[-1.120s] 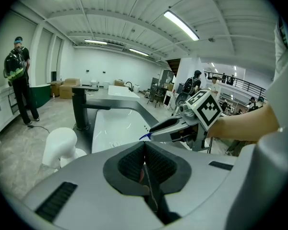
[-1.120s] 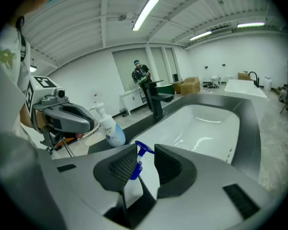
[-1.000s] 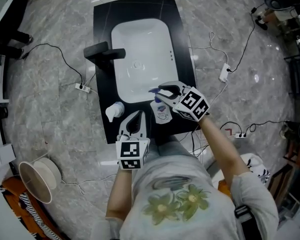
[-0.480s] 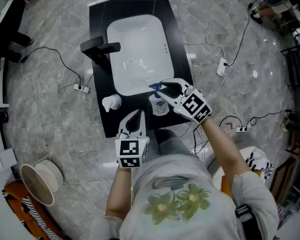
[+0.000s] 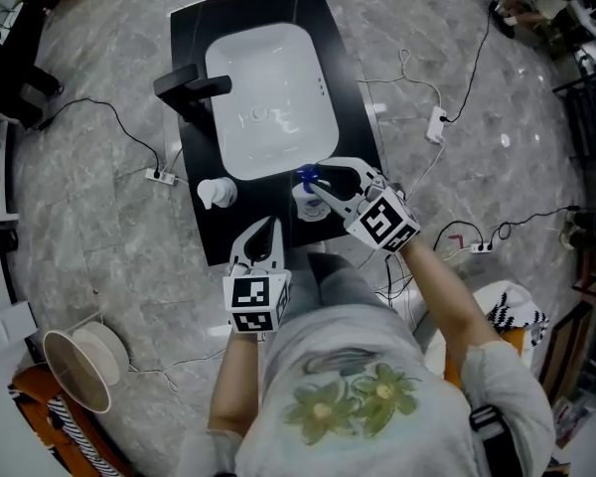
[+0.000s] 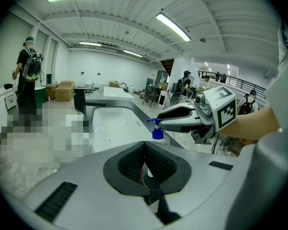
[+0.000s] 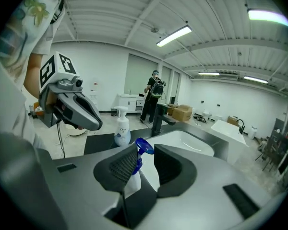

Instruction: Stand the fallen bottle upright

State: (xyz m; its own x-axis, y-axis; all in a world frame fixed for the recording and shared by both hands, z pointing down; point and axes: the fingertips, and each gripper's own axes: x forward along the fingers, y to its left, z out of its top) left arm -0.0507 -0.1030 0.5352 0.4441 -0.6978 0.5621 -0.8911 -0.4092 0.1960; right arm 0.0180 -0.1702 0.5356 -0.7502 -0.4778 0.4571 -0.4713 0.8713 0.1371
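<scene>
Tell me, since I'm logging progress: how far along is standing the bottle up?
Done: the blue-pump bottle looks about upright beside the sink. In hand: the right claw grips its neck; the left claw is shut, empty. Left: seat its base on the black counter, which I cannot confirm, then release.

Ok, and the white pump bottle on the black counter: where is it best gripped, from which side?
Probably grip the white pump bottle round its wide body, below the pump, coming in level from the person's side. It stands upright, and the narrow pump head gives little hold.
</scene>
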